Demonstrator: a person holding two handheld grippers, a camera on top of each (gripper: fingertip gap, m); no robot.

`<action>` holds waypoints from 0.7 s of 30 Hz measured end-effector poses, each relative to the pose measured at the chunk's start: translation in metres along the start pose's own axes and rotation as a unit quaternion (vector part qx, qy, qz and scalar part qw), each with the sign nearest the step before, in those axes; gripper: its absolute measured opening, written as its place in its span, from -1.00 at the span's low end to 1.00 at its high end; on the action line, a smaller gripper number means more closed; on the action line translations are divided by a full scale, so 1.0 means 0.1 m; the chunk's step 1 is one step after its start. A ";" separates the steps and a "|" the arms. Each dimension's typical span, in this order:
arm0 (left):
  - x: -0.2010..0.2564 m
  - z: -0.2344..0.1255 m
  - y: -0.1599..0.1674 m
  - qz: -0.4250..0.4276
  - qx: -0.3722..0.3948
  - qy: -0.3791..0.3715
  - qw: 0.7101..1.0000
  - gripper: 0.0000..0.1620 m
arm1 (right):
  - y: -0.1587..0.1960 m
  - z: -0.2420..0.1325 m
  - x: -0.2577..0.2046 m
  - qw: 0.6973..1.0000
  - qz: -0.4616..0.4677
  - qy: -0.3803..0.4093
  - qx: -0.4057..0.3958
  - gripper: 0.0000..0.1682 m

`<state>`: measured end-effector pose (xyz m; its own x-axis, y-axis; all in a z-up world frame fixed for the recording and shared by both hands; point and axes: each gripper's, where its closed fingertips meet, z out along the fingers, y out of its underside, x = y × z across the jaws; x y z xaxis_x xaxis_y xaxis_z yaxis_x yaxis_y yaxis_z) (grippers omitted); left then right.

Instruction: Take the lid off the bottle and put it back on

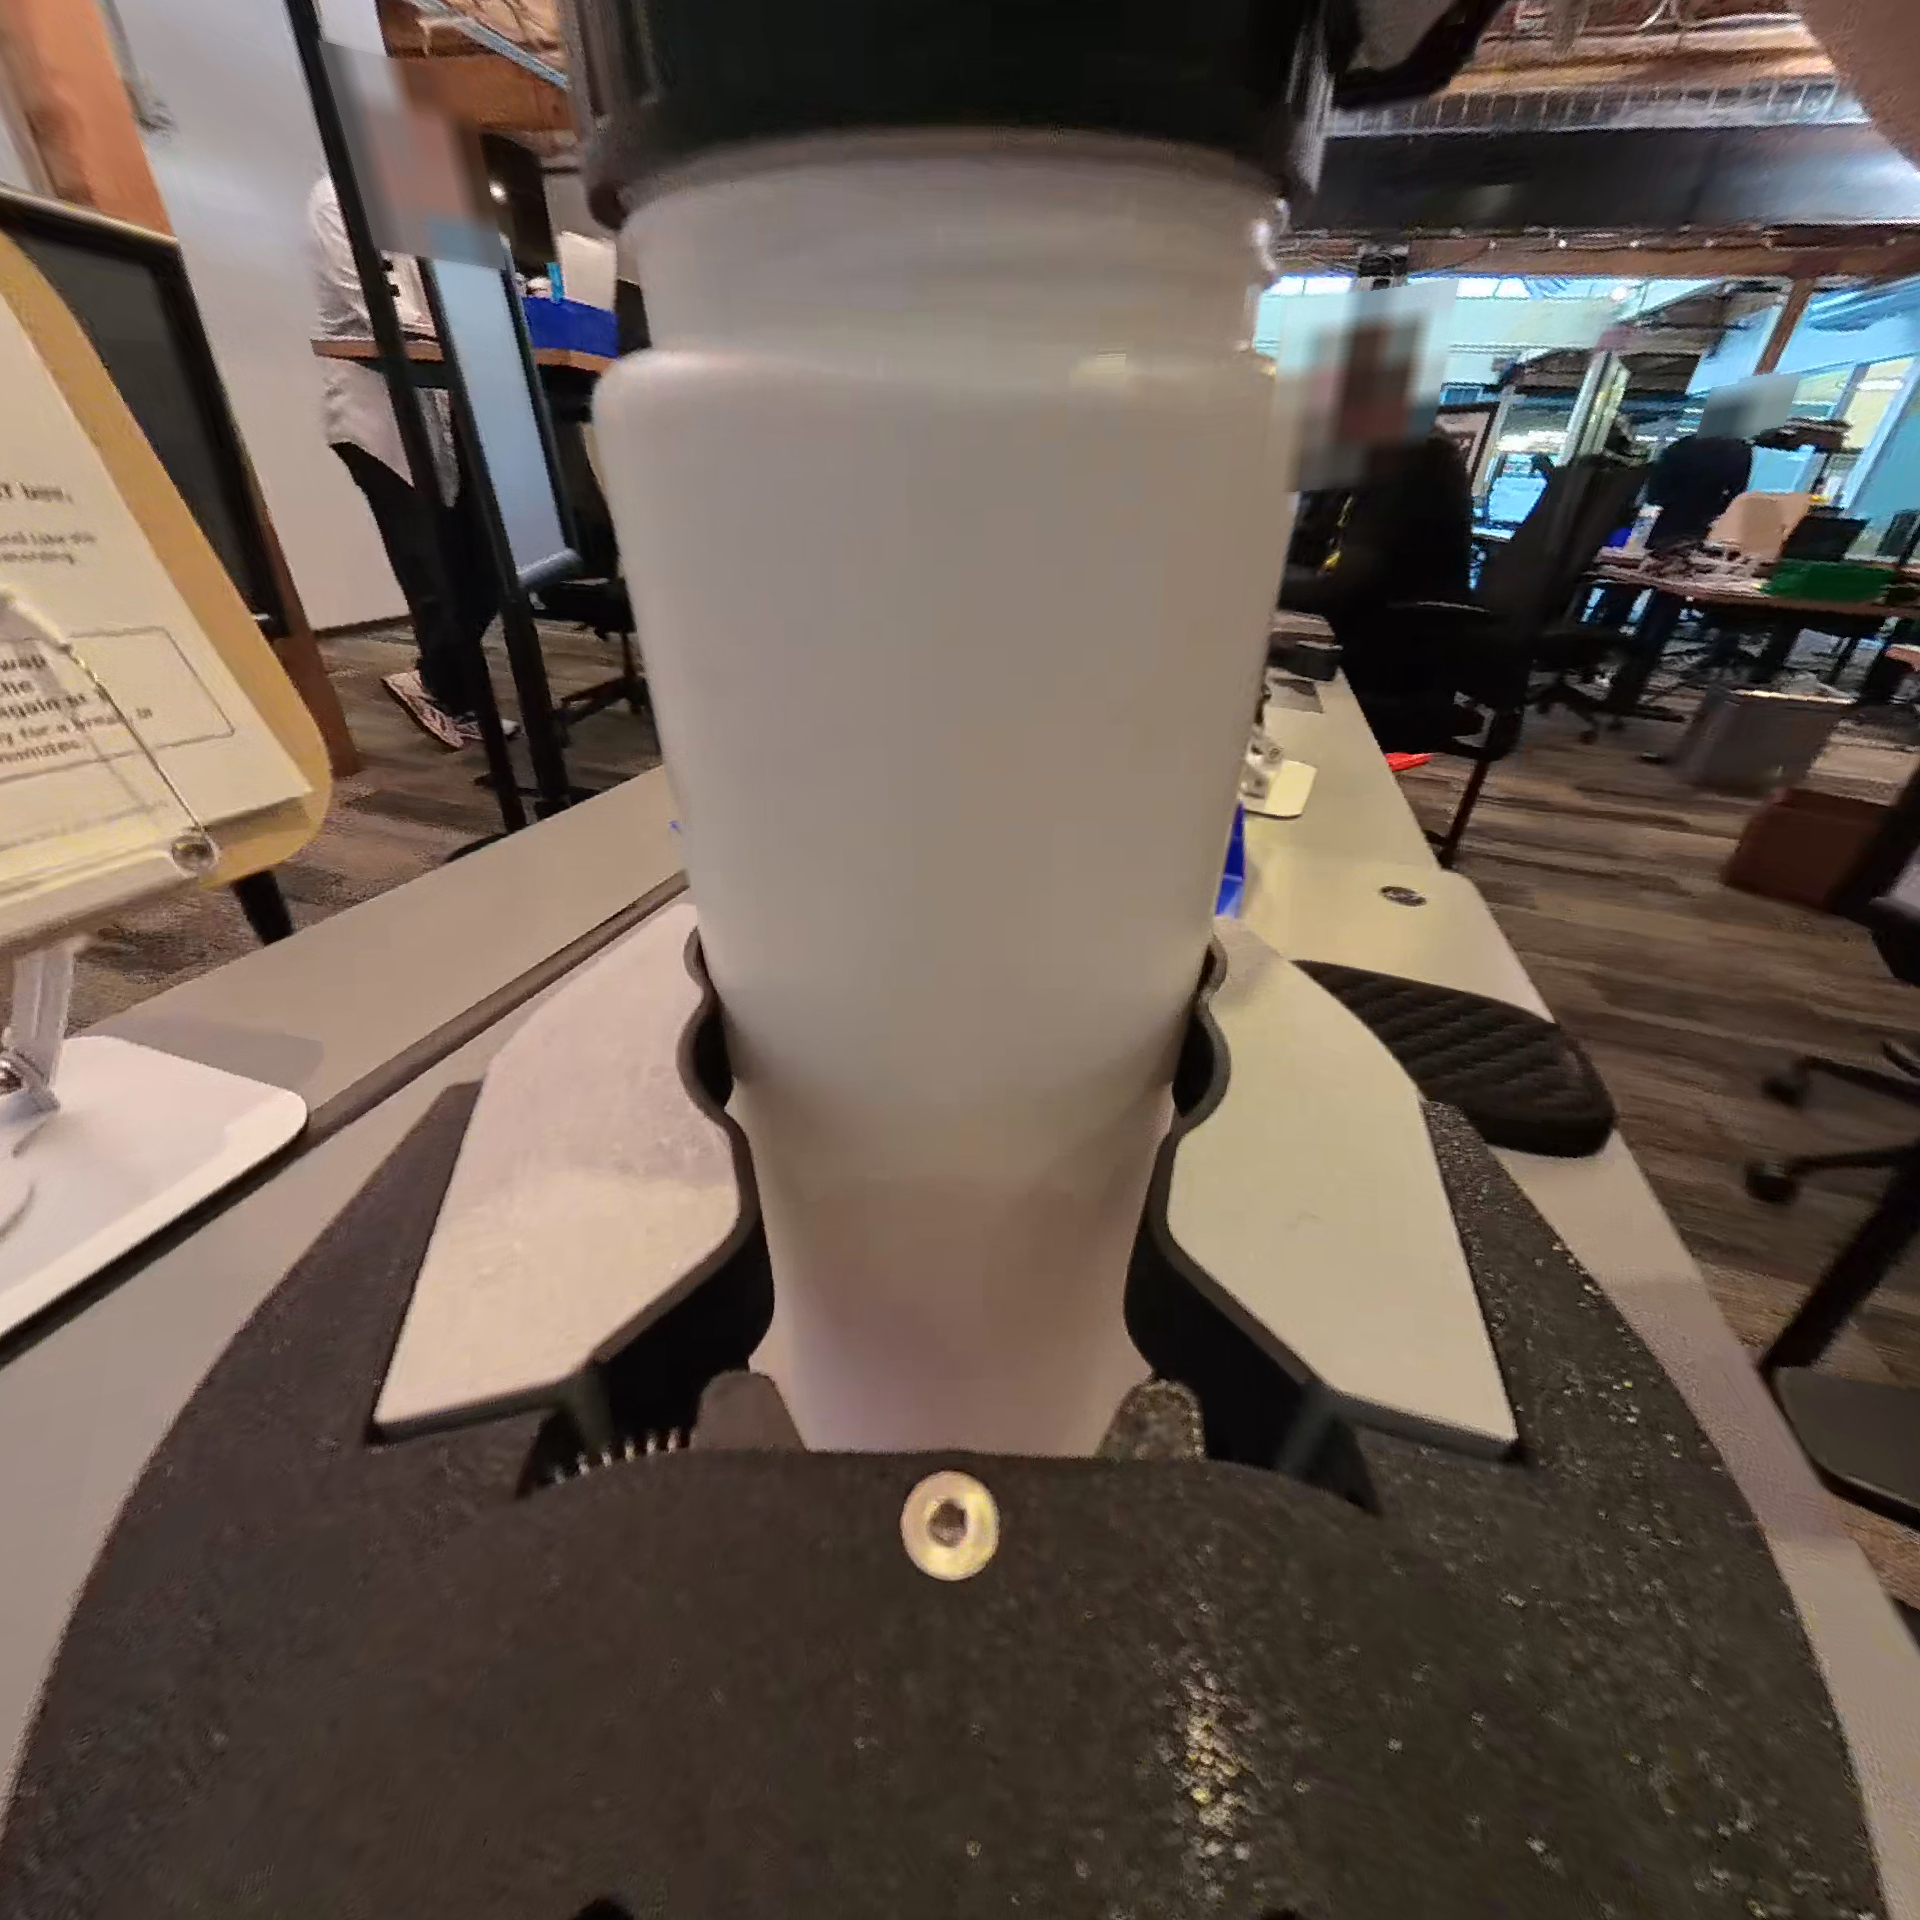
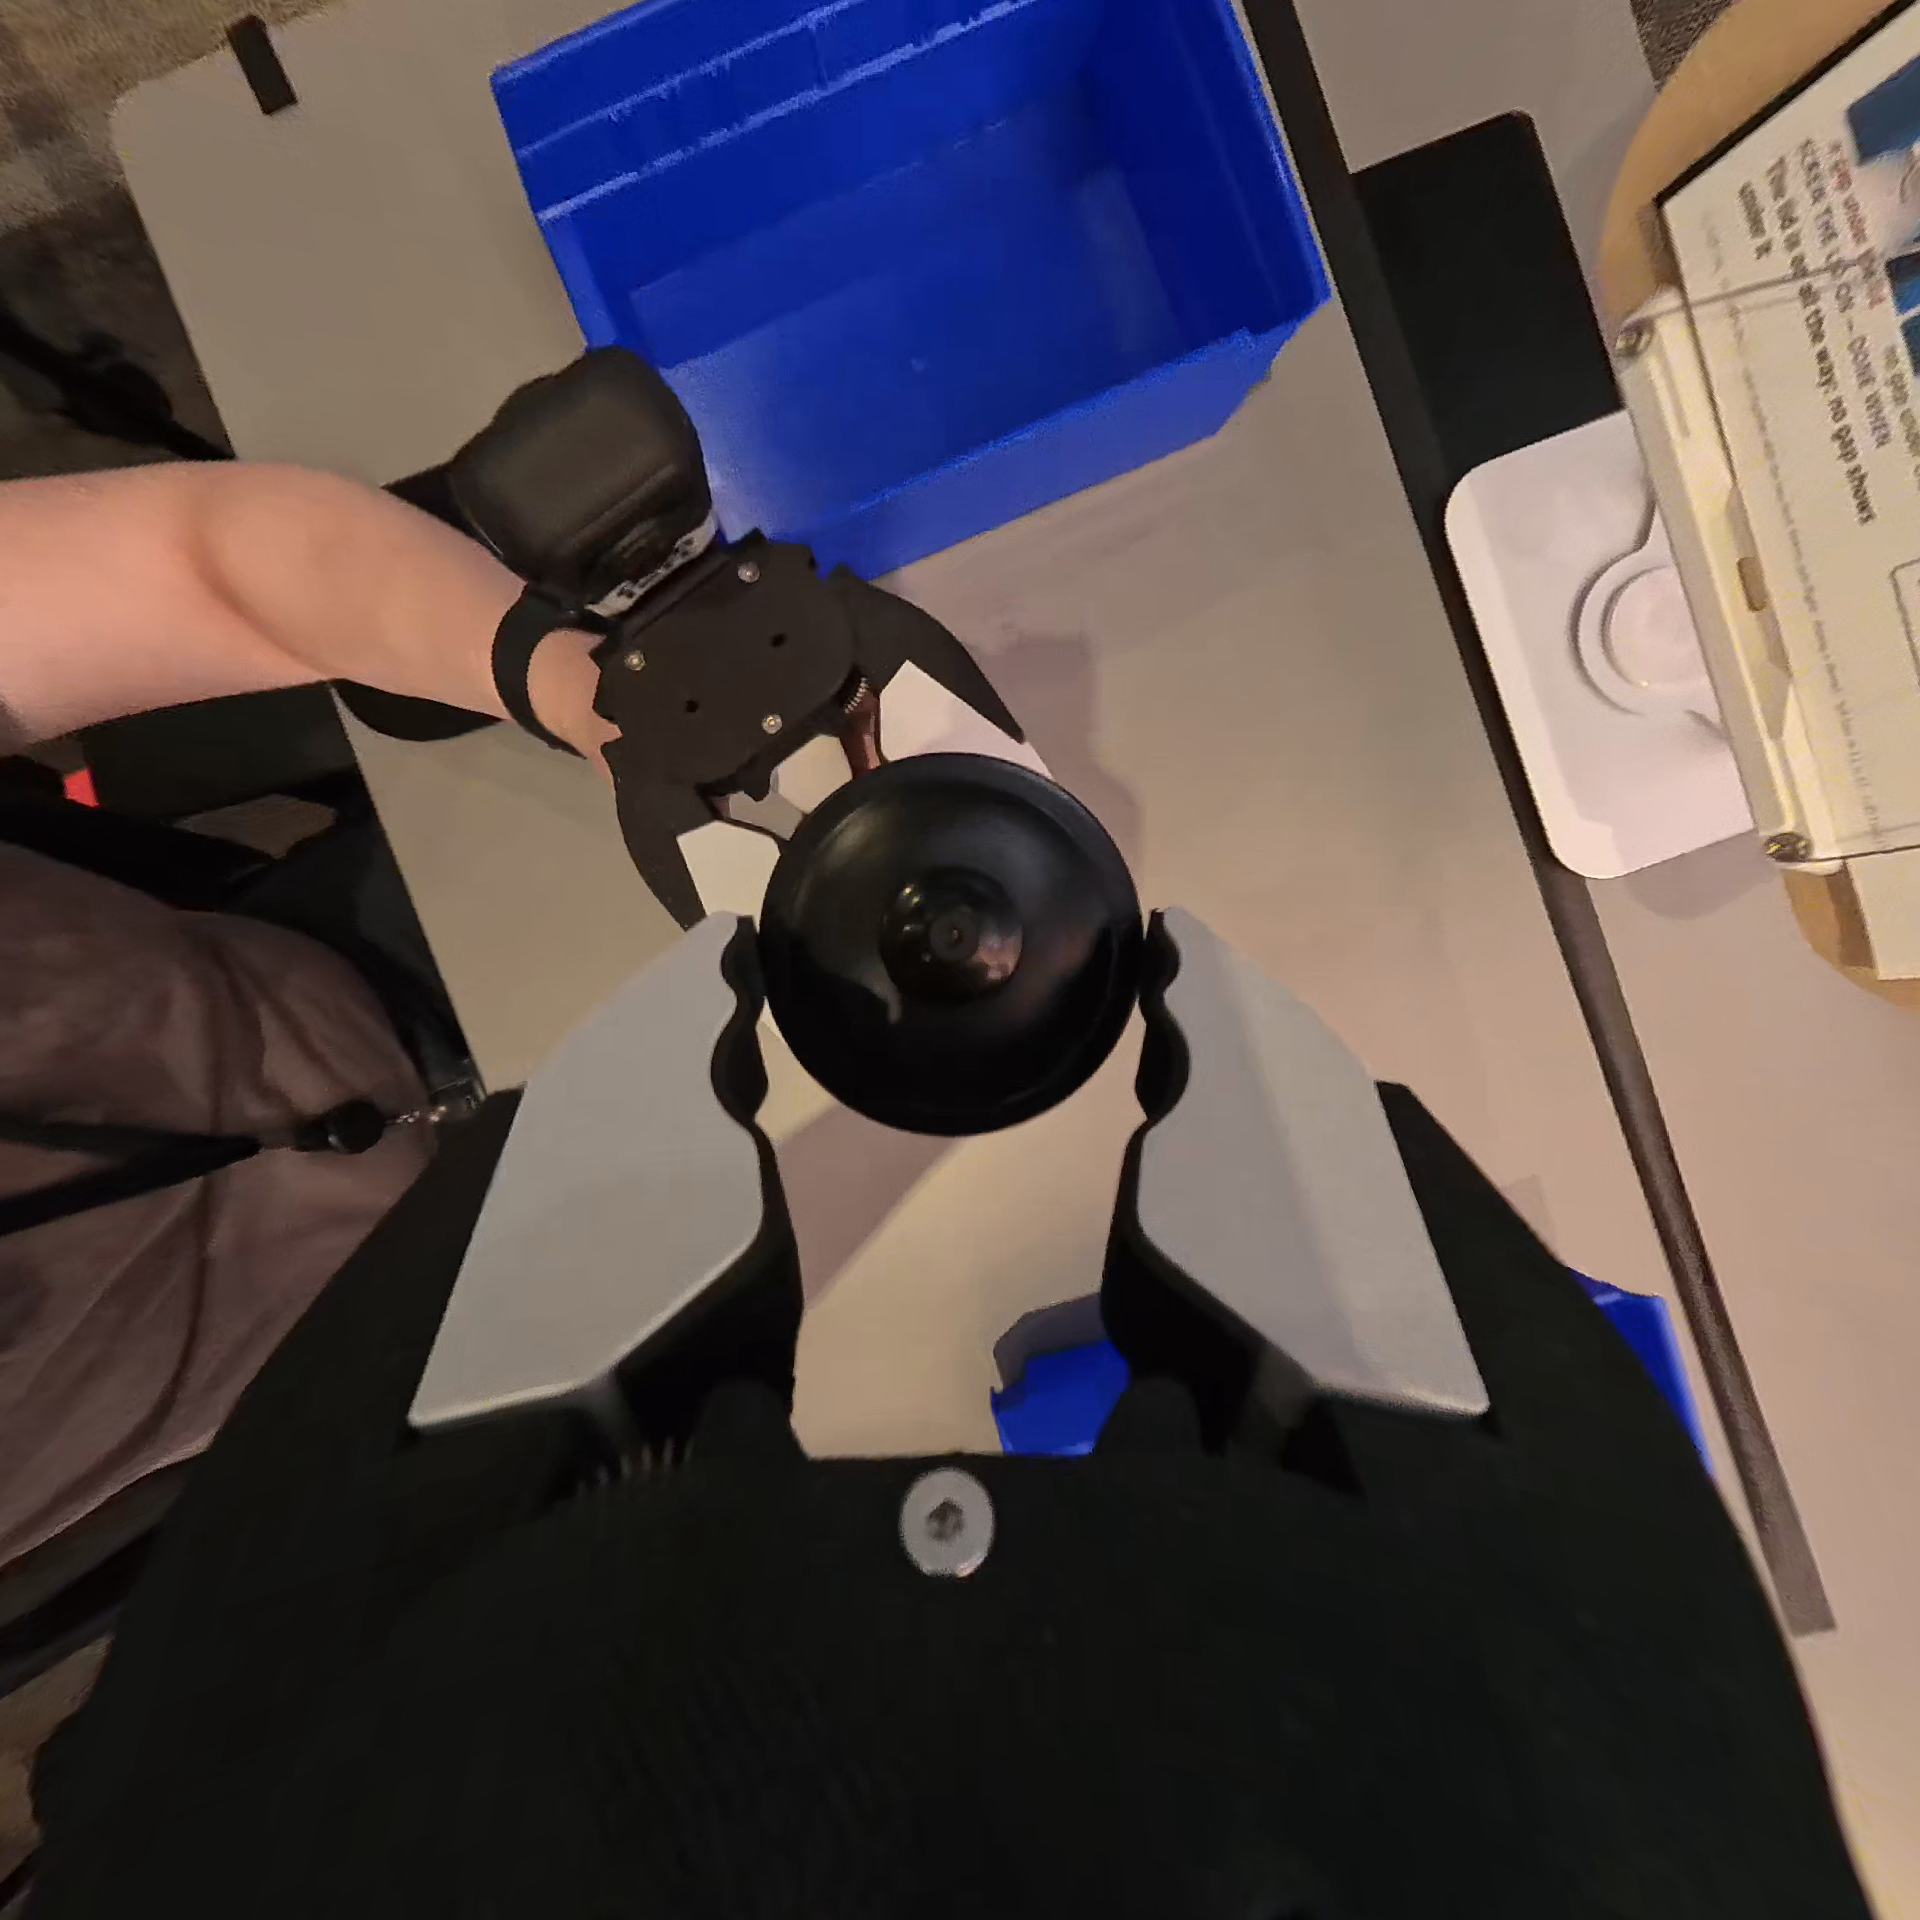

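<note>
**Both grippers on bottle, lid in place**

Grey desk (image 1: 395,987) runs through an open office w/ chairs behind. Left wrist view: left gripper (image 1: 951,1039) is closed around the lower body of the white bottle (image 1: 935,675), upright at centre; black lid (image 1: 956,94) sits on its neck at 12 o'clock.

Right wrist view, looking down: right gripper (image 2: 948,971) pinches the lid (image 2: 948,940) at both sides. Blue bin (image 2: 894,260) at 12 o'clock, paper sign on stand (image 2: 1766,499) at 2 o'clock.
</note>
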<state>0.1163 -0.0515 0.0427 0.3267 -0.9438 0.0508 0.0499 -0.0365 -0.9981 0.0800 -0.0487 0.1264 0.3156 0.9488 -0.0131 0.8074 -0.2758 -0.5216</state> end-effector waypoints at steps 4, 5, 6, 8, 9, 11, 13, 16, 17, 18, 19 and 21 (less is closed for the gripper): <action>-0.04 0.12 0.33 -0.013 -0.004 0.012 1.000 0.05 | 0.21 0.23 0.13 1.000 0.014 -0.008 0.022 -0.14; -0.06 0.14 0.39 -0.014 -0.005 0.016 1.000 0.05 | 0.26 0.27 0.16 0.999 0.016 -0.011 0.027 -0.14; -0.07 0.15 0.45 -0.014 -0.007 0.020 1.000 0.05 | 0.30 0.31 0.18 0.999 0.017 -0.014 0.029 -0.14; -0.08 0.17 0.56 -0.007 -0.012 0.025 1.000 0.05 | 0.39 0.38 0.21 0.999 0.017 -0.019 0.027 -0.15; -0.10 0.17 0.62 0.002 -0.016 0.023 1.000 0.05 | 0.43 0.42 0.22 0.999 0.015 -0.020 0.023 -0.15; -0.14 0.18 0.70 0.013 -0.020 0.019 1.000 0.05 | 0.50 0.48 0.25 1.000 0.008 -0.018 0.021 -0.15; -0.14 0.20 0.77 0.014 -0.015 0.021 1.000 0.05 | 0.54 0.53 0.24 1.000 -0.003 -0.019 0.020 -0.15; -0.10 0.24 0.89 0.010 -0.024 0.034 0.999 0.05 | 0.62 0.61 0.23 1.000 -0.017 -0.015 0.005 -0.15; -0.10 0.25 0.93 0.014 -0.026 0.035 0.999 0.05 | 0.63 0.63 0.23 1.000 -0.020 -0.015 0.005 -0.15; -0.10 0.25 0.93 0.016 -0.022 0.038 0.999 0.05 | 0.64 0.64 0.23 1.000 -0.021 -0.015 0.009 -0.15; -0.09 0.25 0.93 0.018 -0.019 0.044 0.999 0.05 | 0.63 0.64 0.22 1.000 -0.021 -0.015 0.013 -0.15; -0.08 0.25 0.94 0.020 -0.018 0.049 0.998 0.05 | 0.65 0.63 0.20 0.999 -0.024 -0.016 0.016 -0.15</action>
<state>0.1414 -0.0390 -0.0506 0.2347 -0.9720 0.0084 0.0034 -0.0078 -1.0000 0.1070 -0.0375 0.0385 0.2611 0.9652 -0.0138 0.8047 -0.2255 -0.5491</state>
